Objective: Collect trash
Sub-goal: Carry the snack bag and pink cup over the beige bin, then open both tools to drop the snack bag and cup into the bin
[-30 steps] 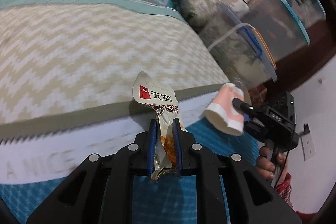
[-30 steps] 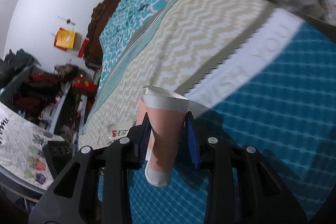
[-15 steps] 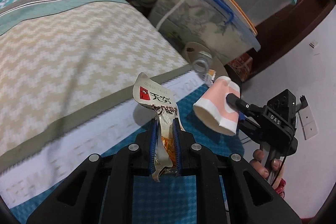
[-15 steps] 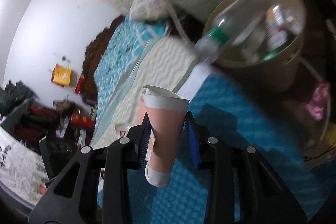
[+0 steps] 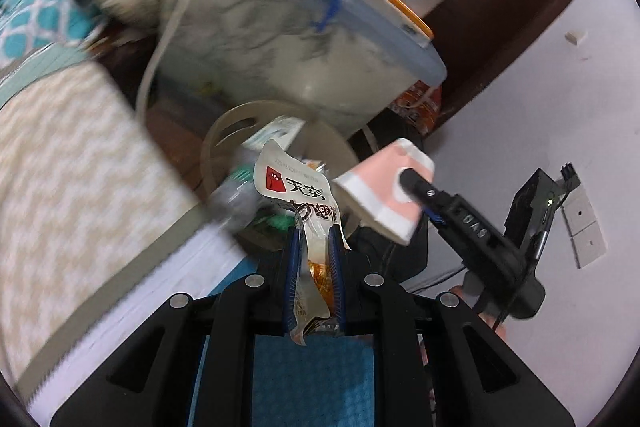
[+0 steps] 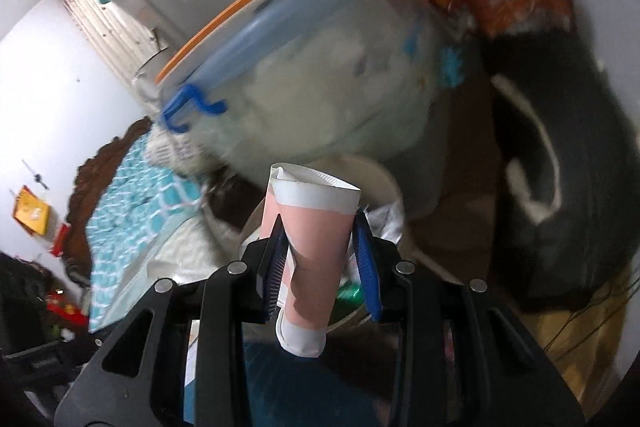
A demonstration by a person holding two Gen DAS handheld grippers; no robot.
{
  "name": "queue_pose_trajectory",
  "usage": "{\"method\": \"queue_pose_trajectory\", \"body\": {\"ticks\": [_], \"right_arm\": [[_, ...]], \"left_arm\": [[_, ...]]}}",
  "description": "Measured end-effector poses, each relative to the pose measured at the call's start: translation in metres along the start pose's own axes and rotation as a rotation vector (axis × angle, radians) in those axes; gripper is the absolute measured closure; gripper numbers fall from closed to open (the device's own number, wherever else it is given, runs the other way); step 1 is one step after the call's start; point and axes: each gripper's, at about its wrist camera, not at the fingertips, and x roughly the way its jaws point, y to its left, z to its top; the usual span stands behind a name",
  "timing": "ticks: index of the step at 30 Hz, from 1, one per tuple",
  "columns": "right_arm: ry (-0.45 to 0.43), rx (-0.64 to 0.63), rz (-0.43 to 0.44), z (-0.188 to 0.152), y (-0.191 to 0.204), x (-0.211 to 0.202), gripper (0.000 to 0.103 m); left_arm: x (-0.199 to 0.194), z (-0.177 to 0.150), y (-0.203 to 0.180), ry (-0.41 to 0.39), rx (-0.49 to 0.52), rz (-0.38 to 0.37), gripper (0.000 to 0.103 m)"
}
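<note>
- Both pieces of trash are in hand and neither is dropped yet: the bin (image 5: 218,143) sits just ahead, already holding a bottle and other scraps, so by my read only the release is left.
- The left gripper (image 5: 314,263) is clamped tight on the snack wrapper (image 5: 298,187), whose printed top sticks up in front of the bin's mouth.
- The right gripper (image 6: 320,259) is clenched on the pink paper cup (image 6: 316,227), squeezing it flat-sided; in the right view the cup stands over the near rim of the bin.
- In the left view that cup hangs just to the right of the bin, close beside the wrapper, so the two loads crowd each other.
- Behind the bin, the big storage tub (image 5: 304,67) with its blue latch overhangs the far rim: little headroom there.
- Left of the bin, the bed edge (image 5: 120,227) presses close.
- Right of the bin there's a dark bag, then bare wall.
- The open way in looks to be from above and the near side.
</note>
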Motion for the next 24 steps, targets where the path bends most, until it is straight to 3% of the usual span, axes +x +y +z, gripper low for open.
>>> {"method": "queue_pose_trajectory", "body": {"ticks": [7, 12, 14, 16, 18, 20, 21, 22, 24], "right_arm": [[-0.009, -0.036, -0.073, 0.016, -0.012, 0.041, 0.067], [0.023, -0.067, -0.095, 0.011, -0.011, 0.060, 0.067], [0.043, -0.105, -0.113, 0.008, -0.005, 0.070, 0.066], [0.071, -0.143, -0.120, 0.005, 0.003, 0.080, 0.063], [0.111, -0.197, -0.137, -0.001, 0.012, 0.090, 0.063], [0.142, -0.239, -0.145, -0.006, 0.021, 0.098, 0.062], [0.153, -0.252, -0.138, -0.008, 0.024, 0.100, 0.049], [0.158, -0.261, -0.128, -0.009, 0.027, 0.099, 0.029], [0.108, -0.269, -0.124, -0.011, 0.033, 0.089, 0.021]], "left_arm": [[0.076, 0.017, -0.018, 0.080, 0.083, 0.083, 0.089], [0.122, 0.011, -0.009, 0.147, 0.140, 0.239, 0.088], [0.128, 0.010, -0.002, 0.151, 0.135, 0.245, 0.079], [0.123, 0.012, 0.001, 0.125, 0.123, 0.246, 0.060], [0.114, 0.015, 0.002, 0.106, 0.112, 0.253, 0.048], [0.097, 0.015, 0.005, 0.062, 0.104, 0.266, 0.044], [0.092, 0.016, 0.005, 0.046, 0.098, 0.262, 0.040], [0.083, 0.015, 0.007, 0.026, 0.089, 0.260, 0.038], [0.063, 0.012, 0.012, -0.018, 0.069, 0.253, 0.036]]}}
